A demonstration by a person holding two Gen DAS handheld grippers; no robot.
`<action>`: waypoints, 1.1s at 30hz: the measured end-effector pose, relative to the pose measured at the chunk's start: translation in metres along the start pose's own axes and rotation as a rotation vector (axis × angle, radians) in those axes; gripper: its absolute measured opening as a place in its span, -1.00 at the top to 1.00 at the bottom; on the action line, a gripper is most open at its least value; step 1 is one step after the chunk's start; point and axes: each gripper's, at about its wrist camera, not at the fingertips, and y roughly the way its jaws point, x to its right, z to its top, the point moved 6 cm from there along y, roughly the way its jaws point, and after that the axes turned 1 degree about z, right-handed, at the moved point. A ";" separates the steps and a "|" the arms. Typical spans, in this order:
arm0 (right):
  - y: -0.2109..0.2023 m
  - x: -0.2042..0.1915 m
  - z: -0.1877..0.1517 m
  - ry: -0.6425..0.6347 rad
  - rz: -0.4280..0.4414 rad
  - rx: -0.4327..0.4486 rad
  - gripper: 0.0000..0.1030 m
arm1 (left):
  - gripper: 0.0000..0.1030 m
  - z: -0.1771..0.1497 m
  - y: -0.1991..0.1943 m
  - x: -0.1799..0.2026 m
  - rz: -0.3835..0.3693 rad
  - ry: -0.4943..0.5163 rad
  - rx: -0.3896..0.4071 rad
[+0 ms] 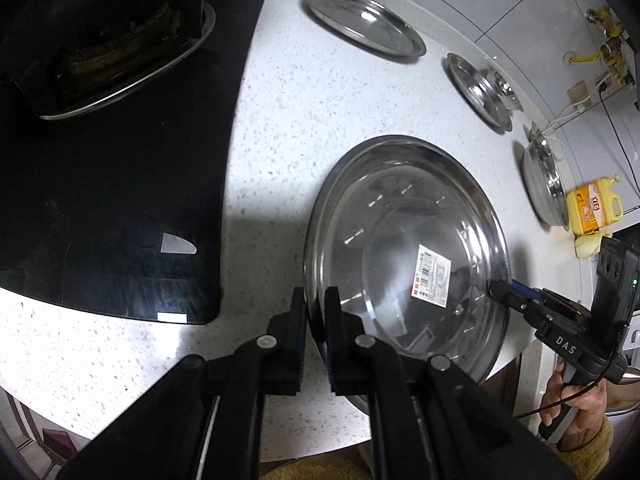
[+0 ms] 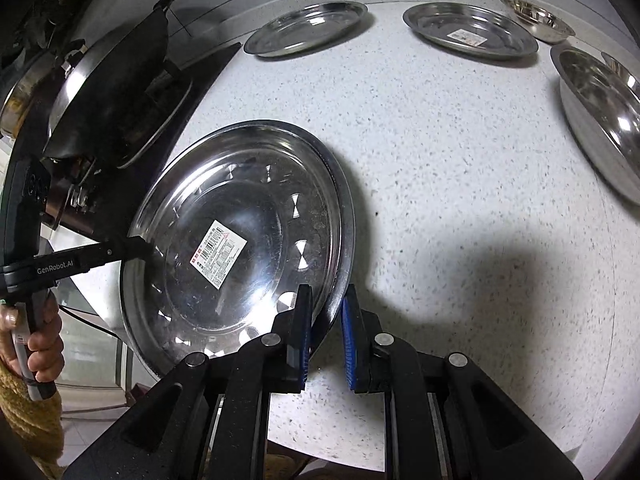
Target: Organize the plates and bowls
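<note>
A large steel plate (image 1: 404, 248) with a white label sticker is gripped at two opposite rims, low over the front of the speckled counter (image 1: 304, 120). My left gripper (image 1: 316, 308) is shut on its left rim. My right gripper (image 2: 326, 314) is shut on its right rim, blue pads against the metal. In the right wrist view the same large steel plate (image 2: 240, 256) tilts and hangs partly past the counter's front edge, with the left gripper (image 2: 144, 250) on its far side. The right gripper (image 1: 500, 292) shows in the left wrist view too, a hand on its handle.
Along the back wall lie a steel plate (image 2: 306, 28), a labelled steel plate (image 2: 470, 30) and a small bowl (image 2: 536, 20). A wide steel dish (image 2: 600, 120) sits at the right. The black stove (image 1: 120, 160) with a wok (image 2: 108, 80) stands left, a yellow bottle (image 1: 592, 208) far right.
</note>
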 end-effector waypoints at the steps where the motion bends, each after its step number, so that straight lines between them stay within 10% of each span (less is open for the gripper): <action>1: 0.002 -0.001 0.001 0.004 0.000 -0.004 0.74 | 0.85 0.000 0.000 0.001 0.012 0.008 0.000; 17: -0.044 0.020 0.024 -0.125 0.011 0.048 0.59 | 0.83 0.011 -0.047 0.004 0.068 -0.061 0.089; 33: -0.088 0.051 0.117 -0.193 0.059 0.181 0.25 | 0.83 0.110 -0.055 0.103 -0.027 -0.041 0.171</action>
